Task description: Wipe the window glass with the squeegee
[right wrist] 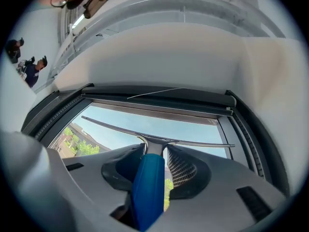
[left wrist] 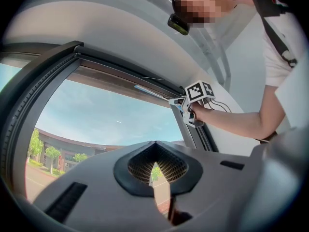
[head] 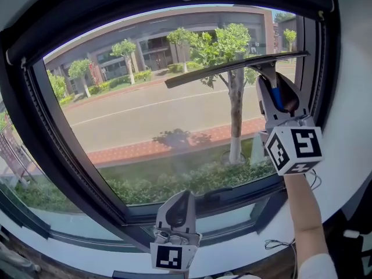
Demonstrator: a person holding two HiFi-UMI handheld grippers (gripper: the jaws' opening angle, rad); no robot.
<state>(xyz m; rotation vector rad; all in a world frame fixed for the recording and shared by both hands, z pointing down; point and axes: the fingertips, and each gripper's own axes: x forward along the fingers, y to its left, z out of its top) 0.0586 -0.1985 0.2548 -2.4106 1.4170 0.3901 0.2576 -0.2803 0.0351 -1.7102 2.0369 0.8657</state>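
The squeegee has a long dark blade [head: 232, 67] and a blue handle [head: 278, 97]. Its blade lies against the upper right part of the window glass [head: 145, 121], tilted up toward the right. My right gripper [head: 278, 89] is shut on the blue handle [right wrist: 148, 187], with the blade [right wrist: 154, 138] spanning just below the top frame. My left gripper [head: 179, 201] hangs low at the middle, near the bottom frame, shut with nothing in it. In the left gripper view its jaws [left wrist: 155, 151] point up at the glass, and the right gripper [left wrist: 189, 111] is seen high at the right.
A dark window frame [head: 58, 156] surrounds the glass, with a white sill [head: 244, 243] below and a thin cable [head: 279, 244] lying on it. A white wall [head: 354, 97] stands close at the right. Other people [right wrist: 29, 66] are far off to the left.
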